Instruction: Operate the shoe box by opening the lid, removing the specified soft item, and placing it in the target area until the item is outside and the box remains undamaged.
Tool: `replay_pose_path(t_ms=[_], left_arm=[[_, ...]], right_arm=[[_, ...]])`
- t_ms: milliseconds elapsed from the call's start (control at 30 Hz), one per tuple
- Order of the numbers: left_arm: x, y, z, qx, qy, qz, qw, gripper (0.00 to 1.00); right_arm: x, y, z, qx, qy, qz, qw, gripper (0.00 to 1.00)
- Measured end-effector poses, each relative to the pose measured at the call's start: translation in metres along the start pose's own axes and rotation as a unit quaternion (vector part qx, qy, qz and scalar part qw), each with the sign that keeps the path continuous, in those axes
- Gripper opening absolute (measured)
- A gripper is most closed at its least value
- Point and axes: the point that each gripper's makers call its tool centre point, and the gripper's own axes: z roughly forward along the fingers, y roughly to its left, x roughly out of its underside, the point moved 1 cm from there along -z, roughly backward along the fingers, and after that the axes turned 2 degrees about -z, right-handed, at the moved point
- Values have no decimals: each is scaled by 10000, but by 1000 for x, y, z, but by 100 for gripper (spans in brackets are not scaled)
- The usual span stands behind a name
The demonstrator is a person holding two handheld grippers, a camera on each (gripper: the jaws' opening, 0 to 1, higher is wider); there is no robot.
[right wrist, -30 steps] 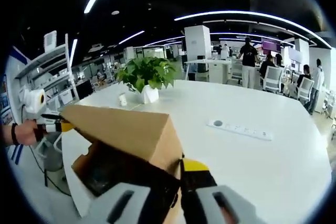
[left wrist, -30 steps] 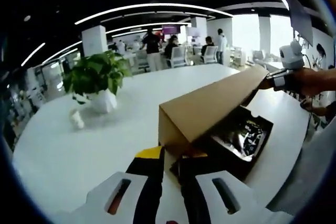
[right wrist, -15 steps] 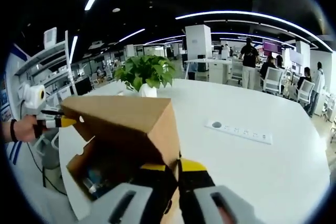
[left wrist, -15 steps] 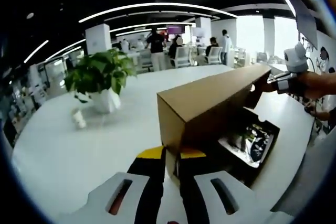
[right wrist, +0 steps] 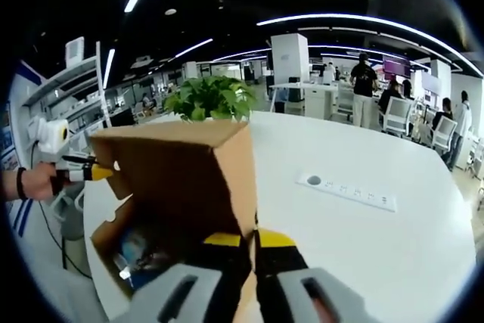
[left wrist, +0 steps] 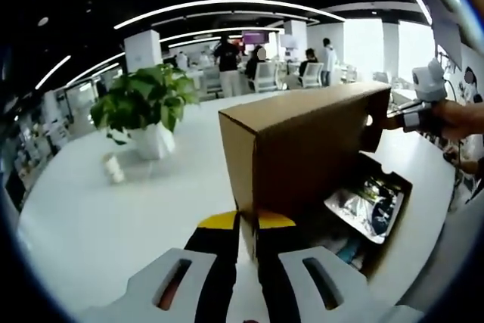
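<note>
Two grippers — left gripper (left wrist: 240, 226) and right gripper (right wrist: 243, 241) — clamped on opposite ends of the raised lid (left wrist: 302, 153); shoe box (left wrist: 389, 221) near the table (left wrist: 113, 217) edge. Soft, shiny packet (left wrist: 363, 202) inside — likely light, slippery; pinch a corner.

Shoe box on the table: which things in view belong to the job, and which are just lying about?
Job:
lid, raised by both grippers
shoe box
shiny soft packet inside it
left gripper
right gripper

Lying about:
potted plant
power strip
small white object beside the plant
</note>
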Motion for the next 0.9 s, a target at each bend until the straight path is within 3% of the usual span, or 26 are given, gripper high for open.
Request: replay_pose_path(t_ms=[533,900], left_arm=[[5,5,12,-57,49,-133,9999,4],[11,9,23,-85,157,-207,9996,4]], right_arm=[[12,-6,14,54,224,-157,9996,0],[18,2,14,50,327,-102,9994,0]])
